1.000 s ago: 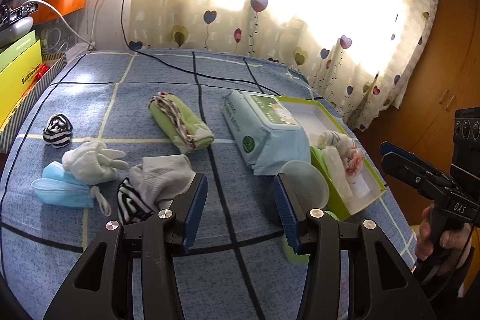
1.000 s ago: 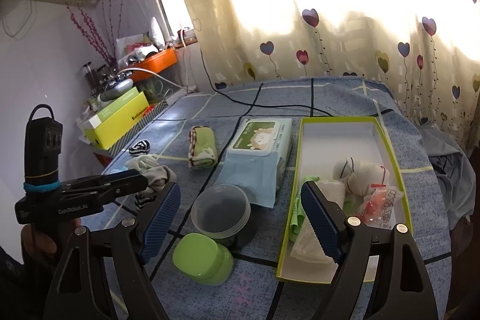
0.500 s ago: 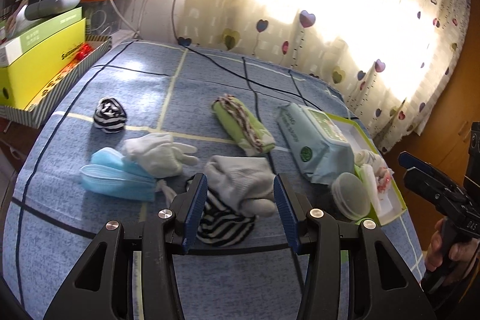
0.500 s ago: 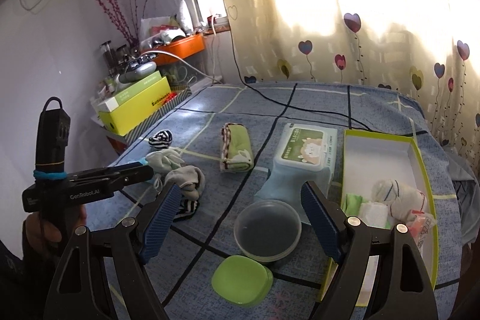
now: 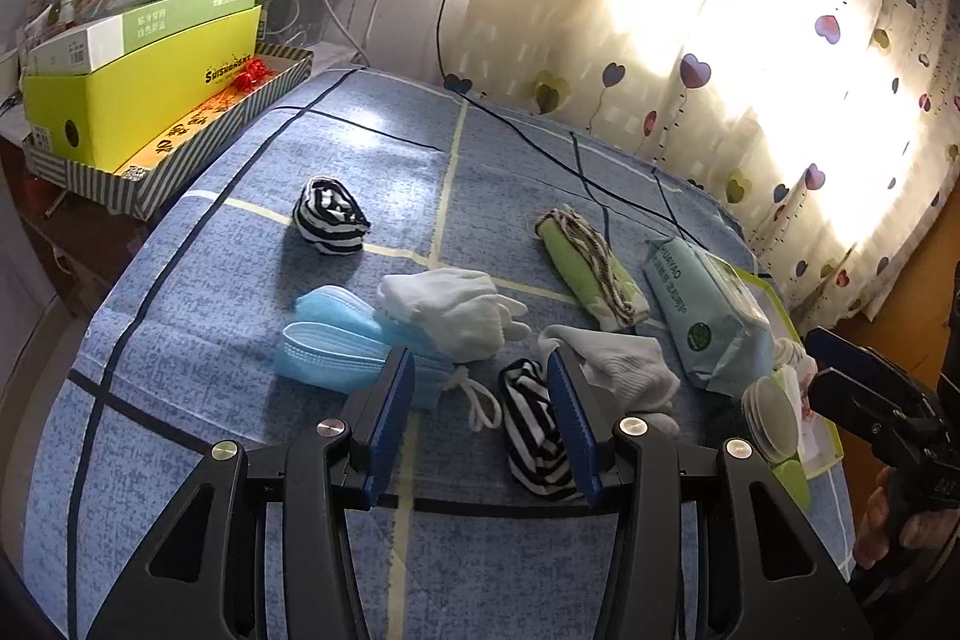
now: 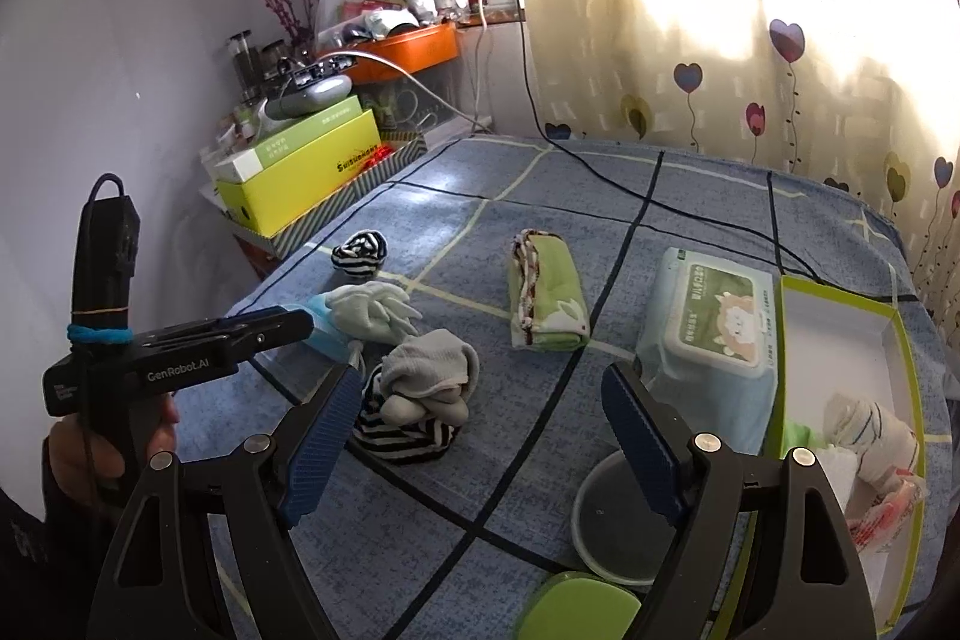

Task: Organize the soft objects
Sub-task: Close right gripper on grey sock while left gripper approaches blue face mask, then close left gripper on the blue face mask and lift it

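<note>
- While the left hand-held gripper (image 5: 480, 412) hangs low over the blue checked bed cover (image 5: 372, 148), its blue-padded jaws stand apart and hold nothing; the black-and-white striped sock (image 5: 534, 436) lies just inside the right-side jaw, under a crumpled grey-white sock (image 5: 618, 364).
- Judgement: the step in hand is a pick from this pile. To do it well, centre the jaws over one piece only, come straight down and close on a thick fold, not a loose edge.
- The white elastic loop (image 5: 480, 400) of the light blue pleated face mask (image 5: 342, 346) lies between the jaws; it may snag and drag the mask along.
- A white knitted glove (image 5: 456, 310) rests on the mask's far edge, touching it.
- The right hand-held gripper (image 6: 480, 436) is likewise released and empty, raised over the bed nearer the containers.
- The likely destination, a white shallow box with lime-green rim (image 6: 900, 334), sits at the right edge and already holds a few white rolled items.
- In the way between pile and box: a pale blue wet-wipes pack with green label (image 6: 708, 322), a clear round plastic tub (image 6: 606, 520), a lime-green lid (image 6: 576, 610).
- Elsewhere: a rolled striped sock ball (image 5: 330, 214) lies well apart; a folded green cloth with brown-striped trim (image 6: 546, 298) mid-bed; a black cable (image 5: 540, 142) crosses the far side.
</note>
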Available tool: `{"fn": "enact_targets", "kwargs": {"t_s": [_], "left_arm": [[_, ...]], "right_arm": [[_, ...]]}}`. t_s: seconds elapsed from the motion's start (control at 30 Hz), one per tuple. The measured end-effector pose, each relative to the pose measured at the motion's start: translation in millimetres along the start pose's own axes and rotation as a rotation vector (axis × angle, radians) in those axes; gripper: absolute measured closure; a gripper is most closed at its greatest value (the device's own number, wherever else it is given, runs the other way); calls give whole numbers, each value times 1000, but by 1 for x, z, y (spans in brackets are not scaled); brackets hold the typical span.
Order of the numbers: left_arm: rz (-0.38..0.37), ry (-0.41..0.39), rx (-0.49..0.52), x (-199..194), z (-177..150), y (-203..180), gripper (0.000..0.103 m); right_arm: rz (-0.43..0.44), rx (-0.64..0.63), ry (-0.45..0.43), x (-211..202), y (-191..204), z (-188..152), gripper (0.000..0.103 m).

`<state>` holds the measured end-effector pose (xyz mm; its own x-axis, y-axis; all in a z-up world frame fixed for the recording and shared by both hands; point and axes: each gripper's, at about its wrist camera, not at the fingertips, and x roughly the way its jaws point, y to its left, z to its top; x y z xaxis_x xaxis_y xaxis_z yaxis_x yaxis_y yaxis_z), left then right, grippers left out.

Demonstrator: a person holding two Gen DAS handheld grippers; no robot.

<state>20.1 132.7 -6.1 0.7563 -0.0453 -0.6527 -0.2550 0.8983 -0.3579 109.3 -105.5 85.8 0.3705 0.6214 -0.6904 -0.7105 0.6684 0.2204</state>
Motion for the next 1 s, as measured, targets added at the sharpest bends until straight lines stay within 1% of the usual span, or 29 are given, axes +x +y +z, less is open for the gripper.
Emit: {"fn": "enact_targets", "kwargs": {"t_s": [0.33,0.5,0.6,0.7,0.73,0.77,0.8,0.87,0.93,1.0], "left_arm": [[40,20,-63,8,1,38,56],[47,49,-80,16,1,49,56],[43,64,-85,20,0,51,56],[31,87,-89,26,-1,52,56],[26,95,-89,28,-1,52,56],[21,100,-90,29,-1,51,56],[15,104,-93,31,-2,51,56],[10,113,-98,34,-1,51,56],[5,123,-103,37,-1,51,56],[-1,133,-110,40,0,52,56]], "right_arm": [[12,-22,103,54,24,6,20],[2,-30,155,78,31,8,20],[-20,-28,188,92,34,8,21],[-42,-23,215,103,34,7,30],[-48,-22,221,106,33,6,37],[-51,-19,225,107,32,6,49],[-50,-16,227,108,32,6,53],[-54,-14,223,109,32,6,60],[-55,-15,216,108,32,6,64],[-55,-13,206,106,33,7,66]]}}
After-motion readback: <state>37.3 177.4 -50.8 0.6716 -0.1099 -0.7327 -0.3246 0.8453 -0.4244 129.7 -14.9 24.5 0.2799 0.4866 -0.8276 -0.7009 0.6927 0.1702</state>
